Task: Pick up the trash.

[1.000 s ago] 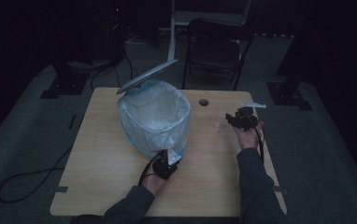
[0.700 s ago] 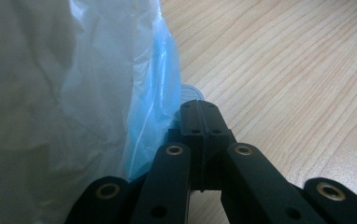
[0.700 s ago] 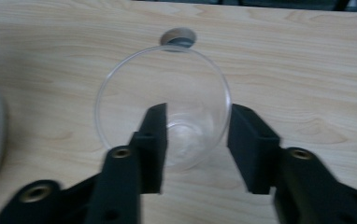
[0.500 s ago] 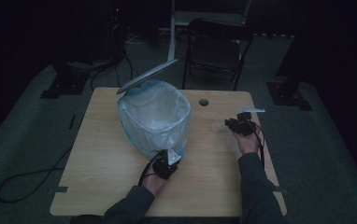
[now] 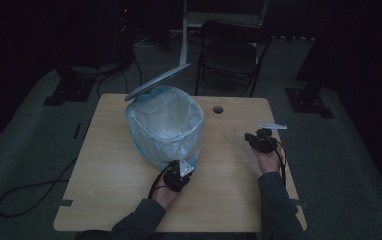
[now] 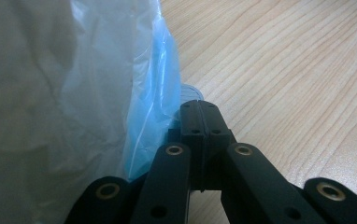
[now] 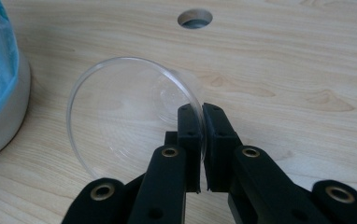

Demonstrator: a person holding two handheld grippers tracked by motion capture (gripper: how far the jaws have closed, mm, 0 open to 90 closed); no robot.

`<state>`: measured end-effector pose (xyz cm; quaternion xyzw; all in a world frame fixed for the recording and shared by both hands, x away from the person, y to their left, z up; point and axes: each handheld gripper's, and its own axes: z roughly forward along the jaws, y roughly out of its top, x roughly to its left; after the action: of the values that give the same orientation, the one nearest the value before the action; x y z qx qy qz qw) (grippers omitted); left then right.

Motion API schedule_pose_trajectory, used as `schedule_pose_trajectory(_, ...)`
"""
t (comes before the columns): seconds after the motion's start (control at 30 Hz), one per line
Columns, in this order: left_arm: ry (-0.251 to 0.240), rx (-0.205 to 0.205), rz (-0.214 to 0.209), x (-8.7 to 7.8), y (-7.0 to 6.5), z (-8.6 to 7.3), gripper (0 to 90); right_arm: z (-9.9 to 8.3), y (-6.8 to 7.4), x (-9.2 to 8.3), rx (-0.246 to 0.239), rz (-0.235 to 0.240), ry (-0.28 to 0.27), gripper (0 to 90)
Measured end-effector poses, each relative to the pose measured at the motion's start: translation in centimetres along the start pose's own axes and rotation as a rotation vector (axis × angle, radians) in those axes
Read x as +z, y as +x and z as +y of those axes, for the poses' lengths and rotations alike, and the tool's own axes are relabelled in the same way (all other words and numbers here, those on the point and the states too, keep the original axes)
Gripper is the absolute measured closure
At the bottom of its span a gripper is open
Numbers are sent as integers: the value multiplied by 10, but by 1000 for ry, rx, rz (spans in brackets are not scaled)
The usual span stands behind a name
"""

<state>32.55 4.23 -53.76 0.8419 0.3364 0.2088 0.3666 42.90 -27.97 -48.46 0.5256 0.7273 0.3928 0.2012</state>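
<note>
The right gripper [image 7: 200, 112] has just been closing its jaws, and they now pinch the rim of a clear plastic cup [image 7: 130, 112] that lies on its side on the wooden worktop [image 7: 307, 60], mouth towards the camera, near a round hole [image 7: 195, 18] in the board. In the high view this gripper [image 5: 251, 137] sits near the worktop's right edge, well apart from the bin [image 5: 165, 125]. The left gripper [image 6: 199, 109] has its jaws pressed together, with nothing visible between them, just beside the blue-and-white bag [image 6: 74, 84] lining the bin, at the bin's near side, its lid [image 5: 156, 82] tilted up
</note>
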Motion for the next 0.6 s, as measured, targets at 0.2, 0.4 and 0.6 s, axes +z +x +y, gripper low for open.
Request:
schedule_pose_trajectory(0.2,-1,-3,0,0,0,0,900,3,0,-10,2,7,-41,865)
schedule_pose_trajectory(0.4,-2,-3,1,0,0,0,900,6,3,-16,-15,6,-47,865)
schedule_pose_trajectory(0.6,-3,-4,0,0,0,0,900,12,11,-24,-37,21,-72,865)
